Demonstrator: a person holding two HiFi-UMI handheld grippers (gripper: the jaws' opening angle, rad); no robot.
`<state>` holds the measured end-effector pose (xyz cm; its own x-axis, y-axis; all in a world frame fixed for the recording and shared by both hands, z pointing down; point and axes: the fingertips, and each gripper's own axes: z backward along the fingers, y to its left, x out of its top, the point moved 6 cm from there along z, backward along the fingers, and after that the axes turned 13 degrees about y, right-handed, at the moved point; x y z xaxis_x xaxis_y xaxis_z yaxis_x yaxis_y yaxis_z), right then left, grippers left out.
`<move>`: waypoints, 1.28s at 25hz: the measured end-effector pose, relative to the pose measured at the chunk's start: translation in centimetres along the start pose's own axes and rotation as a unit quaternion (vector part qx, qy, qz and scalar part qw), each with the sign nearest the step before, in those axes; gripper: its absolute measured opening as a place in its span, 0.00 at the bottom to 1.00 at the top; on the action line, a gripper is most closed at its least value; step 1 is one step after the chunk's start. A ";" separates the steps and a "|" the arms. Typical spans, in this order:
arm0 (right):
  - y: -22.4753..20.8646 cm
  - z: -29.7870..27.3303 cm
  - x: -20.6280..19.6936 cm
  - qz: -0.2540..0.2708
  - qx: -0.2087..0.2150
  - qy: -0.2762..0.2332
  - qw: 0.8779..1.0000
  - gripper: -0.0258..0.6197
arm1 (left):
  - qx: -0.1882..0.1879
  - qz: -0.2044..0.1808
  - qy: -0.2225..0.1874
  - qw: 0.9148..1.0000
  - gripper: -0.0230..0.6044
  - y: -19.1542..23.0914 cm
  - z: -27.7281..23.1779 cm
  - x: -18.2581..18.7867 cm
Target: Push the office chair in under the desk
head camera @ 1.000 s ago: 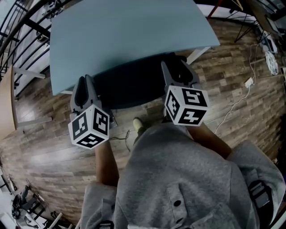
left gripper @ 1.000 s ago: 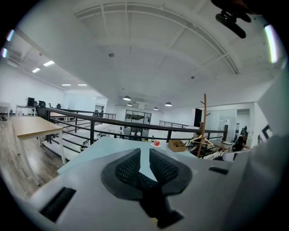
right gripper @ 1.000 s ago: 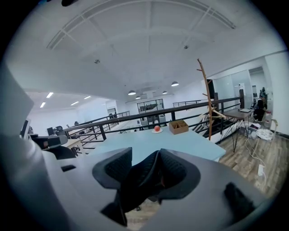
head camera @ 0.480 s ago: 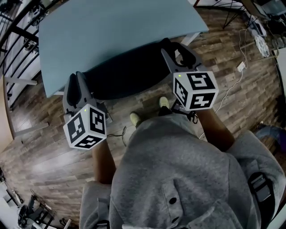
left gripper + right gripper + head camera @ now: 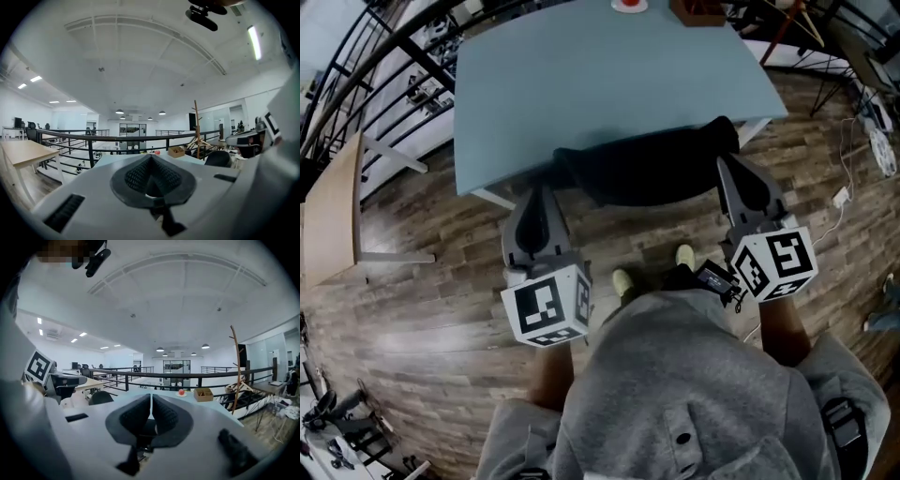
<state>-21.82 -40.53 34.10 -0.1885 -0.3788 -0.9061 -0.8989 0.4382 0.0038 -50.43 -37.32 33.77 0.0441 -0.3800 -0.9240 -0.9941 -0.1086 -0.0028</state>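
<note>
While under desk [image 5: 609, 84], chair back [image 5: 652, 175] along edge

We see the desk [image 5: 609, 80] as a broad, pale blue-grey top with rounded corners, level, standing on white legs [image 5: 490, 197] over a wooden plank floor [image 5: 412, 309]. The office chair [image 5: 652, 173] is black and stands on that floor at the desk's near edge, between the legs and towards the right-hand end. Only the curved top of its backrest shows outside the edge; the seat and base lie hidden beneath the top. From the gripper views the backrest reads as a dark, rounded hump, upright against the desk's near edge.
</note>
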 end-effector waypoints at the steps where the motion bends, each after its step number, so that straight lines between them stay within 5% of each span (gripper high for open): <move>1: 0.9 -0.1 0.2 0.006 0.007 -0.010 1.000 0.09 | -0.003 0.000 -0.003 1.000 0.06 0.3 0.5 -0.1; 12: 5.8 4.6 2.6 0.034 0.043 -0.058 0.997 0.09 | -0.011 0.010 -0.019 1.000 0.06 -1.9 6.8 -0.2; 25: 3.0 16.8 -2.2 0.026 0.060 -0.072 0.995 0.09 | -0.036 -0.008 -0.038 0.999 0.06 -15.5 15.7 -1.7; 32: 0.9 23.7 -5.6 0.020 0.068 -0.082 0.994 0.09 | -0.015 -0.012 -0.036 0.999 0.06 -21.6 21.2 -4.2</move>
<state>-12.19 -18.72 29.21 -0.1452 -0.2265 -0.9631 -0.8279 0.5608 -0.0070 -31.21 -13.87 29.57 0.0586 -0.3098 -0.9490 -0.9893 -0.1452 -0.0136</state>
